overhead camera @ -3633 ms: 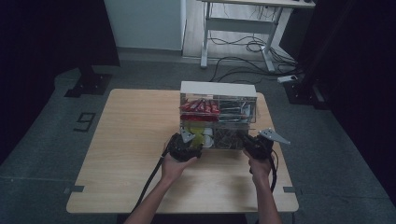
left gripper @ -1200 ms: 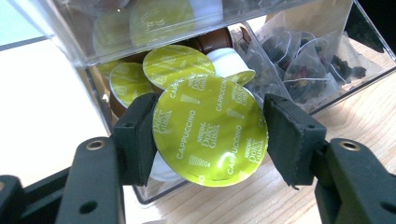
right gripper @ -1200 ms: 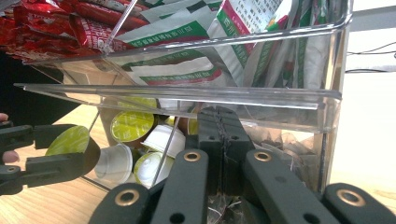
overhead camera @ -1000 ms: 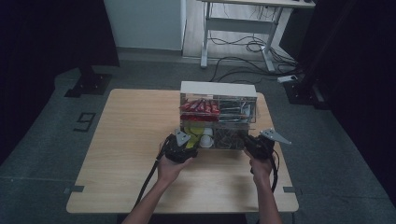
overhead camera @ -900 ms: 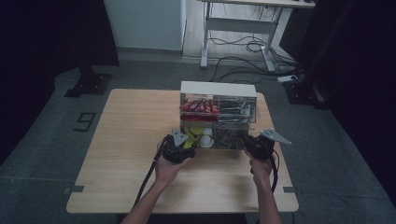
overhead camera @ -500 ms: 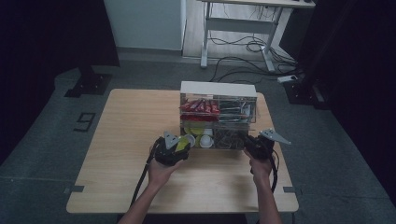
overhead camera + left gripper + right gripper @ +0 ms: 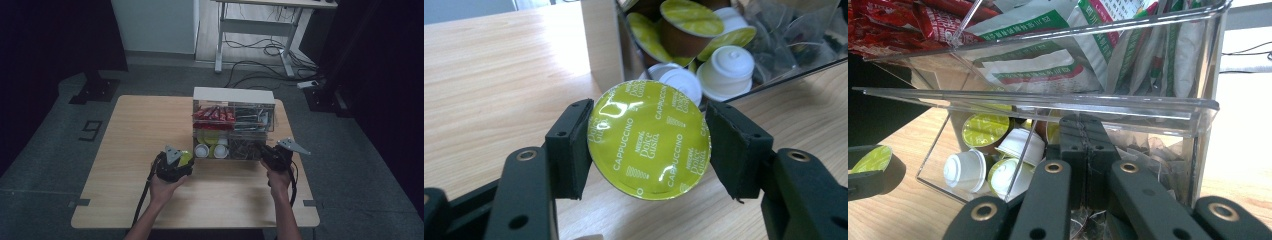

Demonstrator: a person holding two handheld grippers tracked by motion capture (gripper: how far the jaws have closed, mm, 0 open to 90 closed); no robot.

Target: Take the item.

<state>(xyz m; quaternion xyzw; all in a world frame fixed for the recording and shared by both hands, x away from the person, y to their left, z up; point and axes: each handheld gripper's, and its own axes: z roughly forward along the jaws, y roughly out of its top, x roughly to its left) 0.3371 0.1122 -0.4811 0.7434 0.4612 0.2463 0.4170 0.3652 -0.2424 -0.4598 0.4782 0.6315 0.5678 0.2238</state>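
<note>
A green-lidded cappuccino capsule (image 7: 649, 139) sits edge-on between the pads of my left gripper (image 7: 649, 150), which is shut on it. In the high view that left gripper (image 7: 176, 162) hovers over the table just left of and in front of the clear two-tier organizer (image 7: 233, 95), and the capsule (image 7: 186, 158) shows at its tip. My right gripper (image 7: 1082, 125) is shut, its tips pressed together against the front of the organizer's lower tier, with nothing visible between the pads. In the high view the right gripper (image 7: 269, 152) rests at the organizer's front right.
The lower tier holds green and white capsules (image 7: 985, 129) and tea bags (image 7: 245, 147). The upper tier holds red sachets (image 7: 214, 114) and paper packets (image 7: 1048, 65). Bare wooden table (image 7: 135, 130) lies to the left and in front. Desk legs and cables (image 7: 260, 50) stand on the floor beyond.
My left gripper has drawn back from the organizer's lower tier, leftwards and toward the person, with the green capsule in it. The right gripper has stayed put.
</note>
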